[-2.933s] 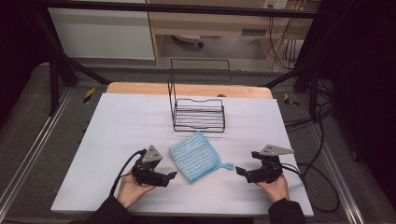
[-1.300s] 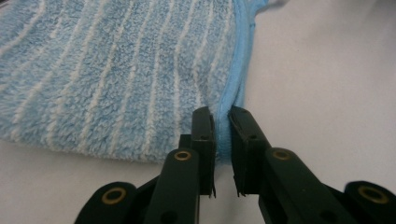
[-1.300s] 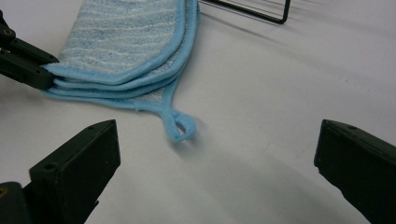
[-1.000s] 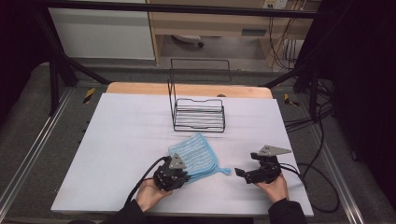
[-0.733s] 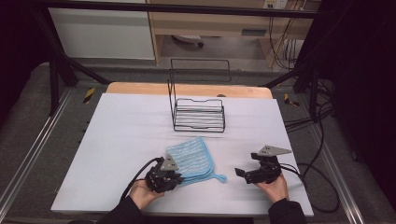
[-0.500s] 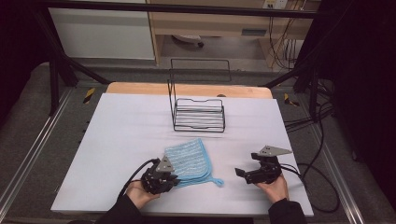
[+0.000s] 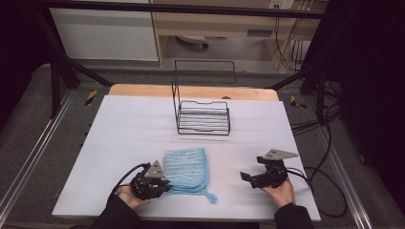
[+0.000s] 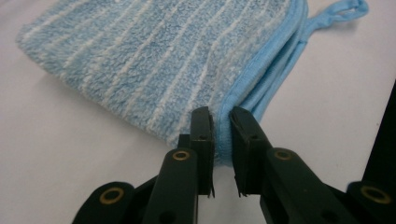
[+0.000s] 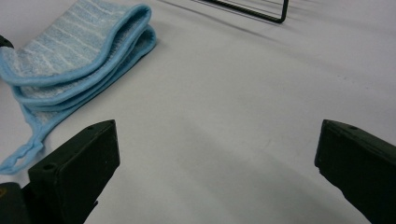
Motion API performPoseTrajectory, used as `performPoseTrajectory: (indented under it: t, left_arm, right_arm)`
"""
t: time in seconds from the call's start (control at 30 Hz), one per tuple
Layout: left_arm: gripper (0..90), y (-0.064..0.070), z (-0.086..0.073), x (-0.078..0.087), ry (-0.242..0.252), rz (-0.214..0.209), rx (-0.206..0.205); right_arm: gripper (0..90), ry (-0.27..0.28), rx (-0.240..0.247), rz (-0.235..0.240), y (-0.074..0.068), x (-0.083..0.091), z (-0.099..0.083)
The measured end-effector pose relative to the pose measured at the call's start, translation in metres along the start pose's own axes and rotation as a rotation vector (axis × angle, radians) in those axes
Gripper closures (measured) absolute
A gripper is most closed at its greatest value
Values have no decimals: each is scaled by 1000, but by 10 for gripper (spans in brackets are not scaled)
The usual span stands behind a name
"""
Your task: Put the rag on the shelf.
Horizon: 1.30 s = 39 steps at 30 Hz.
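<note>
A folded light-blue striped cloth (image 7: 186,168) lies flat on the white table, its hanging loop (image 7: 210,196) trailing off the near right corner. My left gripper (image 7: 165,184) sits at the cloth's near left corner. In the left gripper view, the jaws of the left gripper (image 8: 222,127) are pinched on the cloth's (image 8: 154,60) blue-trimmed edge. My right gripper (image 7: 244,177) rests on the table to the right, a hand's width from the cloth. It stands wide open (image 9: 217,140) with nothing between its jaws, and the cloth (image 9: 70,51) lies off to its left.
A black wire rack (image 7: 203,117) stands behind the cloth at the table's middle, its base bar (image 9: 252,11) far ahead of the right gripper. The table's white cover (image 7: 119,138) ends at a wooden strip (image 7: 143,90) at the back. Cables (image 7: 315,171) trail off the right side.
My left gripper moved in from the left, shut on the cloth's near corner, and the cloth turned and slid left. The right gripper stayed put.
</note>
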<state>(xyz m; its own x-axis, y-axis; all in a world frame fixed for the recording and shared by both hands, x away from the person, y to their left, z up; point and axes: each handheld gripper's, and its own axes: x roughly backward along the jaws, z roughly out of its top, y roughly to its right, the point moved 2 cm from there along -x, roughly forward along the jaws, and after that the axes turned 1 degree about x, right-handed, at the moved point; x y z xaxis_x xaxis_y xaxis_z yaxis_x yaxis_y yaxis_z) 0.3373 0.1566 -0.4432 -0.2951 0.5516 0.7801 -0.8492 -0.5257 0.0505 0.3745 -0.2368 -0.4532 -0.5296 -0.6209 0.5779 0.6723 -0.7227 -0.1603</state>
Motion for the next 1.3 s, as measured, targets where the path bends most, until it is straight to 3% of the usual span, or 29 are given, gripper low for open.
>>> performPoseTrajectory:
  t: [0.23, 0.37, 0.5, 0.57, 0.6, 0.63, 0.77, 0.83, 0.9, 1.1, 1.3]
  left_arm:
    - [781, -1, -4, 2, 1, 2, -12]
    - [713, -3, -4, 4, 8, -6, 12]
    - [549, -6, -2, 13, 52, 7, 51]
    - [471, -12, 0, 18, 107, 28, 111]
    - [425, -12, 0, 18, 107, 28, 111]
    - [393, -17, 1, 20, 128, 39, 149]
    - [294, -23, 1, 20, 155, 60, 189]
    - [256, -29, 1, 18, 179, 78, 218]
    - [228, -33, 0, 16, 189, 74, 232]
    - [194, -40, -3, 15, 204, 82, 230]
    - [166, -47, -8, 17, 223, 94, 248]
  right_arm:
    - [6, 1, -1, -1, 0, 0, 0]
    - [6, 2, -5, 2, 0, 0, 0]
    - [6, 2, -14, 6, -1, 0, 0]
    - [7, 10, -23, 8, -1, 0, 1]
    - [8, 13, -24, 10, -1, 0, 1]
    - [11, 19, -29, 12, -1, 0, 1]
    - [20, 42, -50, 10, -4, -2, 7]
    - [30, 57, -38, 12, -10, -6, 13]
    - [35, 65, -38, 26, -17, -14, 22]
    - [52, 9, 14, 22, -39, -50, 44]
    - [149, -15, 38, 56, -60, -87, 68]
